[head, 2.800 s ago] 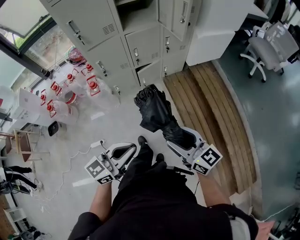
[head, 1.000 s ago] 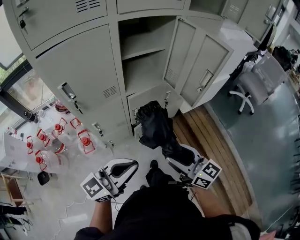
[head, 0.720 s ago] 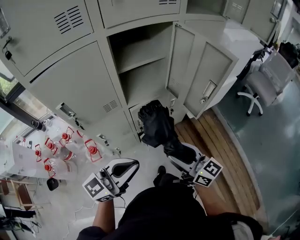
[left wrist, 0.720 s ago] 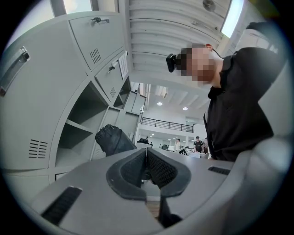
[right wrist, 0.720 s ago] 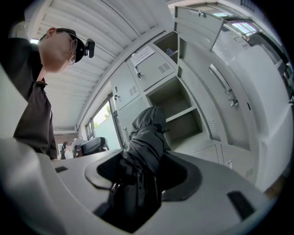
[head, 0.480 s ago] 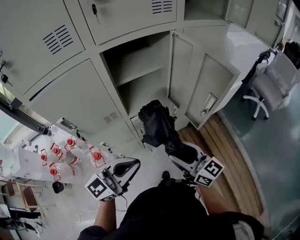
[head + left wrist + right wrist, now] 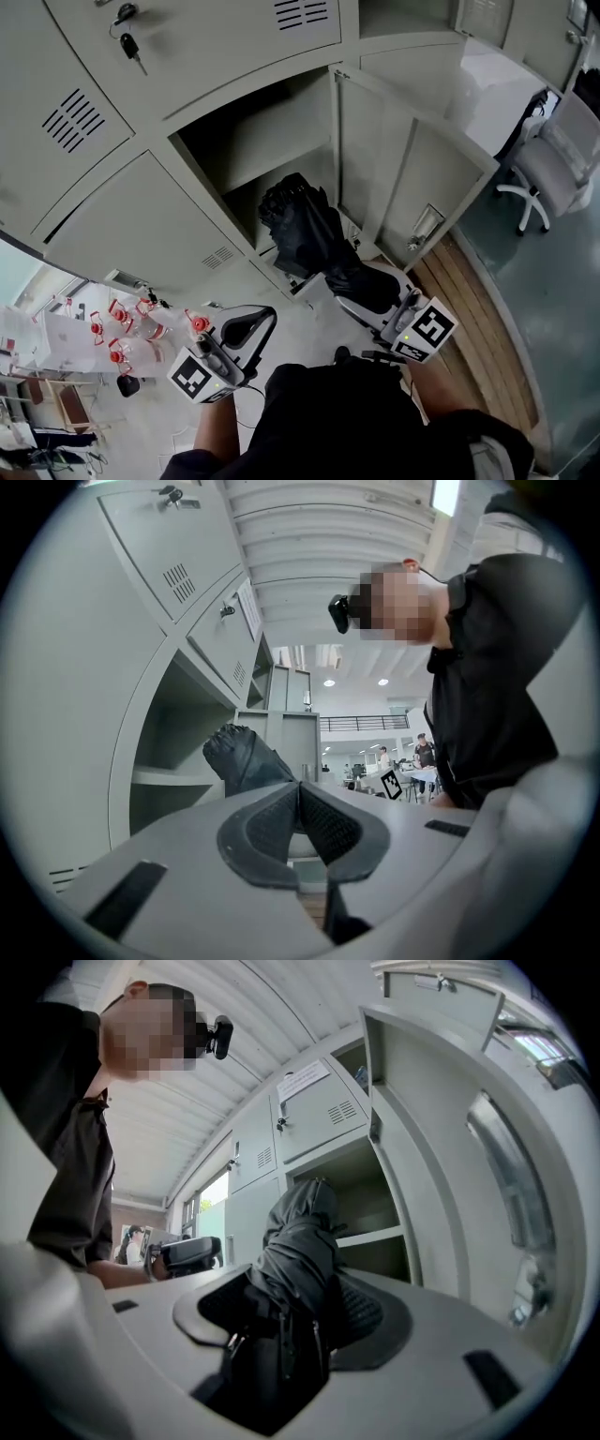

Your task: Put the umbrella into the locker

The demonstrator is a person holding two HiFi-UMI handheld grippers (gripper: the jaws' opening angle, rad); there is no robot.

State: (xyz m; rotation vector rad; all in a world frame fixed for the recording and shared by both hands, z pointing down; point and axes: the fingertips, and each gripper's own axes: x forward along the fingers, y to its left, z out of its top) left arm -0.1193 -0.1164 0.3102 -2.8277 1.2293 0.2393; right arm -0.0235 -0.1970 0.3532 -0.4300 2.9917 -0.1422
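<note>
1. Right gripper (image 7: pixel 354 284): jaws clamped on the folded black umbrella (image 7: pixel 302 228), gripping its lower end. The fabric bunches between the pads and fills the gap.
2. Umbrella runs from the right gripper up toward 11 o'clock. Its far end sits at the mouth of the open compartment (image 7: pixel 267 141) of the grey locker (image 7: pixel 141 220), level with the space under the inner shelf (image 7: pixel 373 1236). Can't tell if the tip is past the front edge.
3. Compartment door (image 7: pixel 422 178) is swung wide open, at 1 o'clock from the umbrella.
4. Left gripper (image 7: pixel 247 327): jaws fully together, pads touching, nothing held. It sits low at 7 o'clock from the umbrella, well apart from it.
5. A key (image 7: pixel 127 42) hangs in the closed door above the open compartment, at 11 o'clock.
6. Clear bottles with red caps (image 7: pixel 122 328) stand on the floor at 9 o'clock from the left gripper.
7. Office chair (image 7: pixel 553 164) at 2 o'clock, well clear of the locker.
</note>
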